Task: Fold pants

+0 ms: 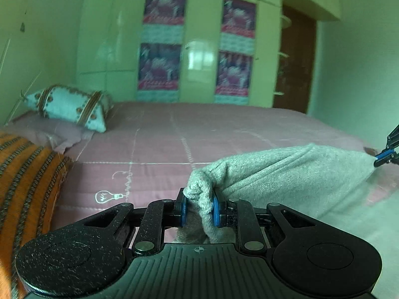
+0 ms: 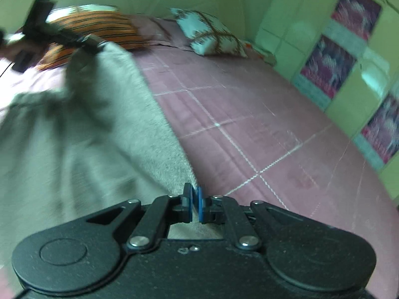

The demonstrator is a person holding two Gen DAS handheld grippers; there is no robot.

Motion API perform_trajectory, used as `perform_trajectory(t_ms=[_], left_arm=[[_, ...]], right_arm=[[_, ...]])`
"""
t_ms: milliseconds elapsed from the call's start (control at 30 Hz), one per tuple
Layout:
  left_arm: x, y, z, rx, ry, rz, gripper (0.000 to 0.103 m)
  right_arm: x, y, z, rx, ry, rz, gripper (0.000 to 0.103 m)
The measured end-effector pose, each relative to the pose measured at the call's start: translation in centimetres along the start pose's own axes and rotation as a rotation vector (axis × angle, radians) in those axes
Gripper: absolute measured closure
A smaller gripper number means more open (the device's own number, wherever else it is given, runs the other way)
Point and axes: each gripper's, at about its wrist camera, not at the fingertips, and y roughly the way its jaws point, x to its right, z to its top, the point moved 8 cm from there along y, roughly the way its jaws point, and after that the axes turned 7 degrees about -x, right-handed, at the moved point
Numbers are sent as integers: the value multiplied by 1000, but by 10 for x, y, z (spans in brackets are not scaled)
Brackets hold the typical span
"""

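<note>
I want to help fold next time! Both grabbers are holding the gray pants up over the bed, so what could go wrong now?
1. The right gripper pinches only a thin edge of the gray pants, so that corner might slip out.
2. The left gripper holds a thick bunched wad, which could leave the fold lumpy.
3. The cloth sags between them and could land crooked on the pink bedspread.

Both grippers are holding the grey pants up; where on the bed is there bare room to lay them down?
The pink quilt is bare across its middle, from the patterned pillow to the wardrobe side. It is crowded at the head, where the orange striped cushion lies. The pants hang between the left gripper and right gripper.
</note>
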Motion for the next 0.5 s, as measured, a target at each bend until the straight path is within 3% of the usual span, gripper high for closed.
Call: perform_trajectory(t_ms=[133, 167, 200, 233, 267, 300, 367, 500], left_arm=[[24, -46, -32, -39, 65, -3, 80], [29, -56, -46, -57, 63, 5, 75], [30, -64, -60, -74, 35, 15, 60], [30, -73, -83, -114, -14, 33, 54], [29, -81, -102, -131, -77, 49, 46], [28, -90, -121, -147, -152, 64, 45], [24, -105, -155, -203, -278, 166, 45], [34, -141, -187, -148, -561, 125, 45]], right_arm=[[-59, -34, -26, -9, -61, -30, 103], [-76, -39, -35, -14, -77, -41, 103], [-92, -41, -45, -17, -86, -49, 102], [-108, -44, -57, -15, -94, -65, 97], [-122, -44, -70, -29, -78, -82, 79], [-132, -46, -83, -42, -31, -87, 67], [-142, -54, -104, -23, 120, -57, 66], [-127, -66, -129, 16, 414, -69, 66]])
